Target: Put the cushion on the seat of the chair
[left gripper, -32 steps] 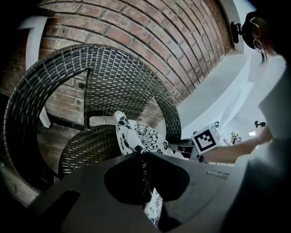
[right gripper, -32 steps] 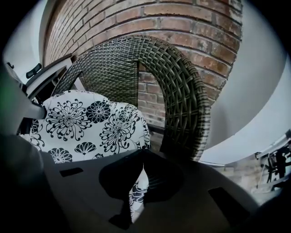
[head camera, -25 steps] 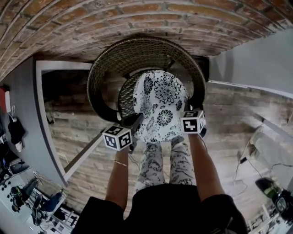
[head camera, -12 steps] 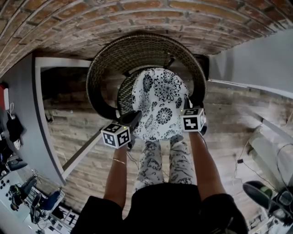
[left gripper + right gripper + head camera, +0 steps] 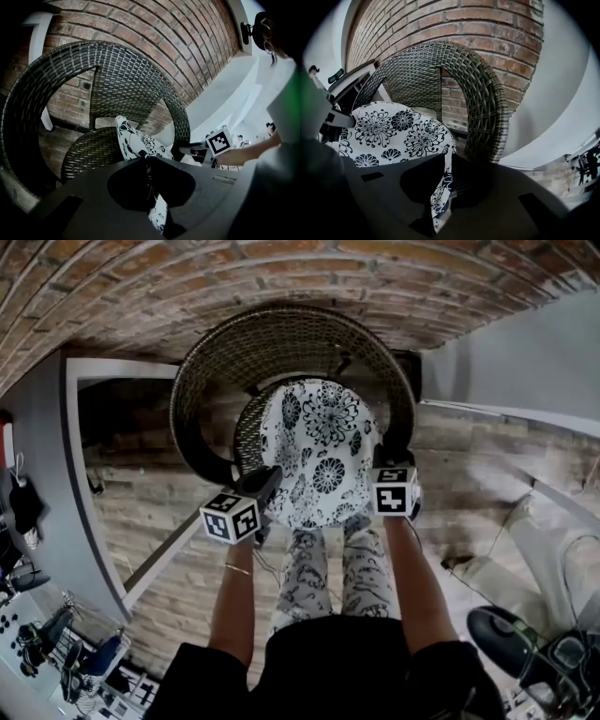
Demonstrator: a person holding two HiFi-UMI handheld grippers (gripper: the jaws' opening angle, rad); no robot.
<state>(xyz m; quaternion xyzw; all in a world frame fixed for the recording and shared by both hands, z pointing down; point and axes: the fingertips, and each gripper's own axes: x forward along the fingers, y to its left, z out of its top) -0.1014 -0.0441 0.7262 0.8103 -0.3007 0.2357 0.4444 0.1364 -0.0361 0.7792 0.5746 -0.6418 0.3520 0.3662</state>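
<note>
So the cushion (image 5: 314, 451), white with black flowers, is hanging right over the seat (image 5: 89, 150) of the round wicker chair (image 5: 192, 418). It isn't flat on it though. From the left gripper view it slopes up from the jaws toward the back, and a strip of bare weave shows on its left side.

The left hand-held gripper (image 5: 149, 183) is pinched tight on the cushion's near left edge, with fabric poking out between the jaws. The right hand-held gripper (image 5: 442, 185) is clamped the same way on the near right edge, with a fold of print squeezed in its jaws.

As for what's in the way, the chair's curved backrest (image 5: 291, 334) wraps round the seat on both sides. The cushion sits inside that ring, and the right gripper ends up just beside the end of the right armrest (image 5: 405, 442). The open front of the chair faces the person.

Around it there's a brick wall (image 5: 281, 268) directly behind the chair and a plank floor (image 5: 469, 465) underneath. A white frame (image 5: 70, 474) stands off to the left against a grey wall. The person's floral trousers (image 5: 305, 582) are right up at the seat's front edge, and there's a thin bracelet (image 5: 237, 569) on the left wrist. A dark rounded thing (image 5: 502, 638) lies on the floor at lower right, well apart from the chair. I can't tell what it is.
</note>
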